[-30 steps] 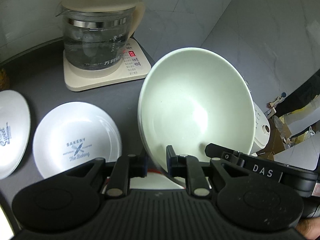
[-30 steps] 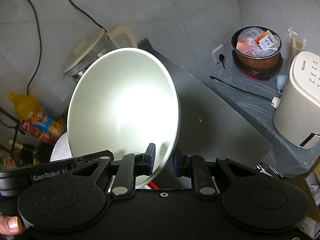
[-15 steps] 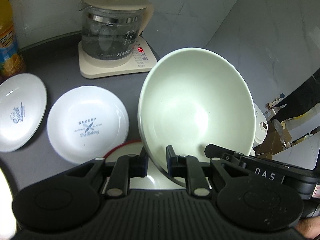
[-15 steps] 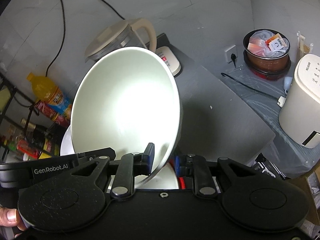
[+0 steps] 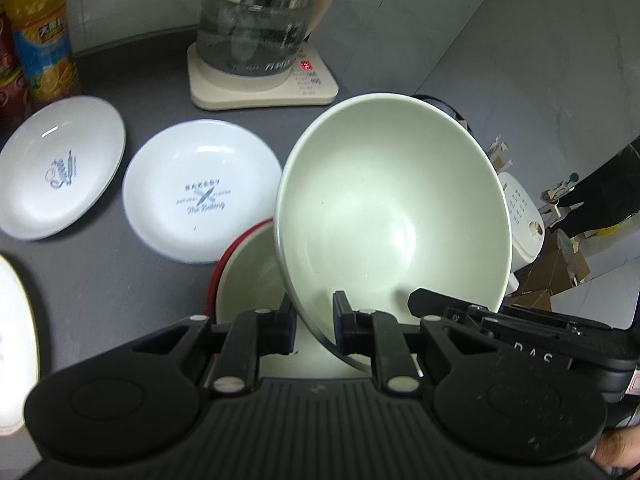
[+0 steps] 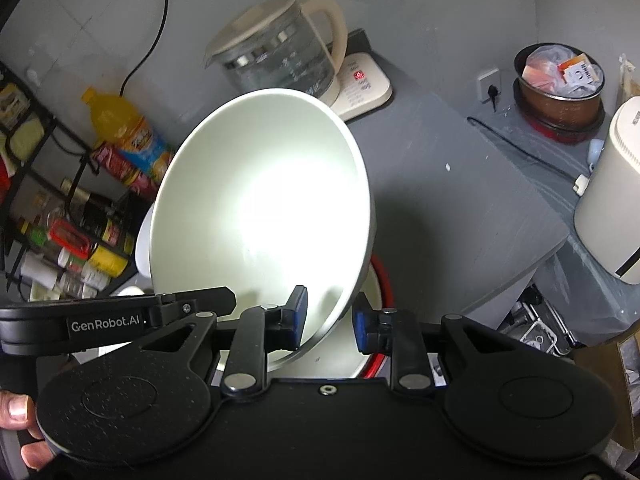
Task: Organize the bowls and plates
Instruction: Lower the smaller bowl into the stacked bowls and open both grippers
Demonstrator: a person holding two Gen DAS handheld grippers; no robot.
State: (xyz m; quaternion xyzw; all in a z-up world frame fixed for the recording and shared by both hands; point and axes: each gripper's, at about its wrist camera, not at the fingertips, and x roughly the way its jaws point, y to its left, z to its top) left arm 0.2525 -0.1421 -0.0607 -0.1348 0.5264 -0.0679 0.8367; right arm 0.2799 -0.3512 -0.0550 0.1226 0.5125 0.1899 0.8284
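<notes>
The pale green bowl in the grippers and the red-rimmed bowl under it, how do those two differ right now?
The pale green bowl is tilted steeply and held up by its rim; the red-rimmed bowl sits flat on the counter. The pale green bowl has no coloured edge, while the red-rimmed bowl has a red one. The first shows whole, the second is mostly hidden. Both look pale inside.

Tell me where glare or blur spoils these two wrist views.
Right wrist view: strong glare whites out the inside of the held pale green bowl. Left wrist view: the glass kettle is smeared by blur, and the white plate at the left edge is overexposed.
</notes>
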